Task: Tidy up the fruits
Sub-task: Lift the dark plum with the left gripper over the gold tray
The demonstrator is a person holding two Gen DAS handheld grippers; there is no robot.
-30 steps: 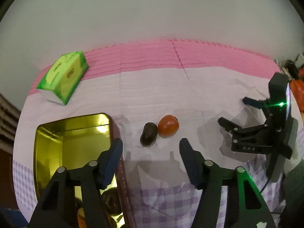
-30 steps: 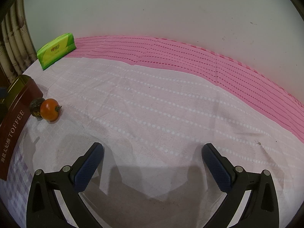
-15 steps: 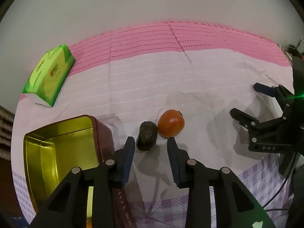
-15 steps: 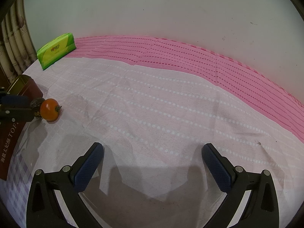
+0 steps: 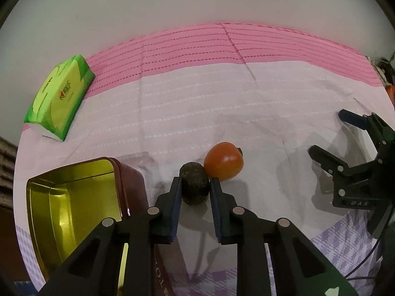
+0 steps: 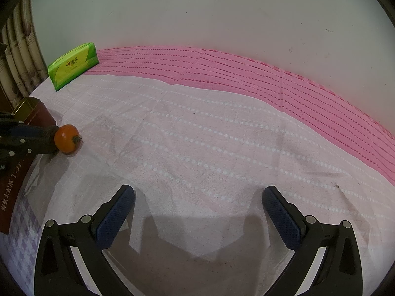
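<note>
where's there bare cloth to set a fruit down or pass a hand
Free: the wide cloth between the orange fruit and the pink band, ahead of the open right gripper. Crowded: beside the tin, where the left gripper is shut on the dark fruit.

The left claw (image 5: 194, 185) is clamped on a dark, wrinkled fruit (image 5: 194, 186), a pad against each side. An orange fruit (image 5: 223, 160) touches it just beyond the claw's right finger; an open gold-lined tin (image 5: 74, 212) sits left.
</note>
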